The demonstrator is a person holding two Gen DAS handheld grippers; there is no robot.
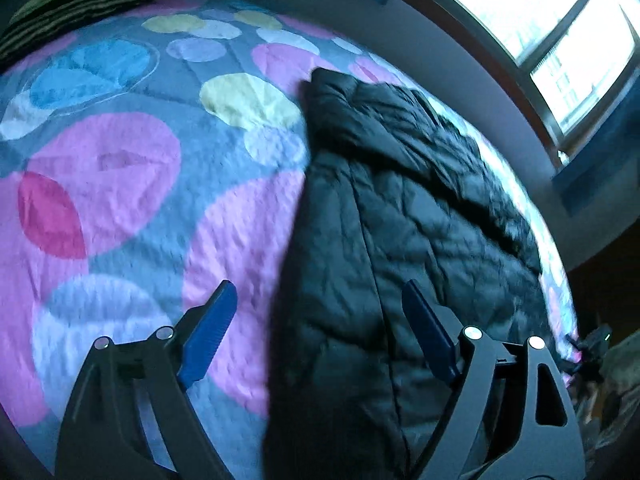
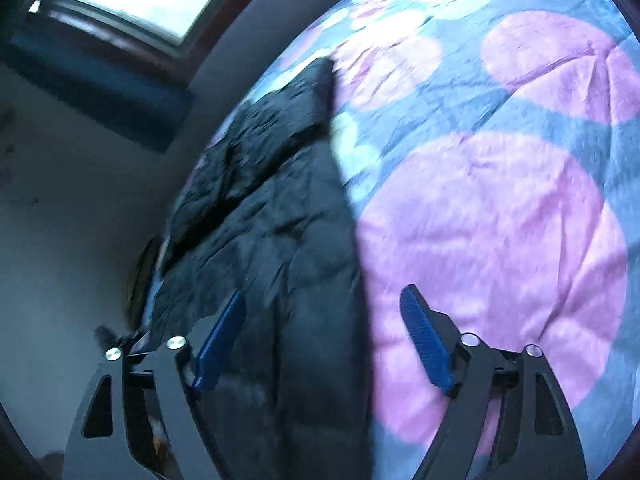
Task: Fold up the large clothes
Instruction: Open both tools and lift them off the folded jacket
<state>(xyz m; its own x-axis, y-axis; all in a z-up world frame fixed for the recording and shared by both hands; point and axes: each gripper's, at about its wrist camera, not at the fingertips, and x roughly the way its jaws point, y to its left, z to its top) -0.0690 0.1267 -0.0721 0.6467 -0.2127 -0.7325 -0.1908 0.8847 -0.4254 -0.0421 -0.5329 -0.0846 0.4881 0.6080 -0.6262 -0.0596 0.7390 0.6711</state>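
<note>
**Hand-held grippers free above the folded jacket**

Left hand-held gripper [image 1: 318, 292], left wrist view: spread wide, empty, over the black quilted jacket [image 1: 408, 216], which lies lengthwise on the bed [image 1: 120, 184].

Right hand-held gripper [image 2: 322, 296], right wrist view: likewise wide and empty, over the jacket [image 2: 272, 216]. A fold looks finished; the next move likely calls for gripping the jacket's near end.

Left gripper [image 1: 320, 328]: jaws spread wide, nothing clamped between them, aimed forward and slanting downward.
Left gripper fingers [image 1: 208, 336]: two blue ribbed pads on black linkage arms, splayed outward in a V, tips far apart and touching nothing.
Right gripper [image 2: 324, 332]: jaws also spread wide, empty, likewise tilted forward and down.
Right gripper fingers [image 2: 426, 340]: blue ribbed pads on black arms, well apart; the left-hand pad looks smeared by blur.
Frames: silver pivot pins show on both black linkages, two on each side.
Hands and sleeves: none visible in either wrist view.
</note>
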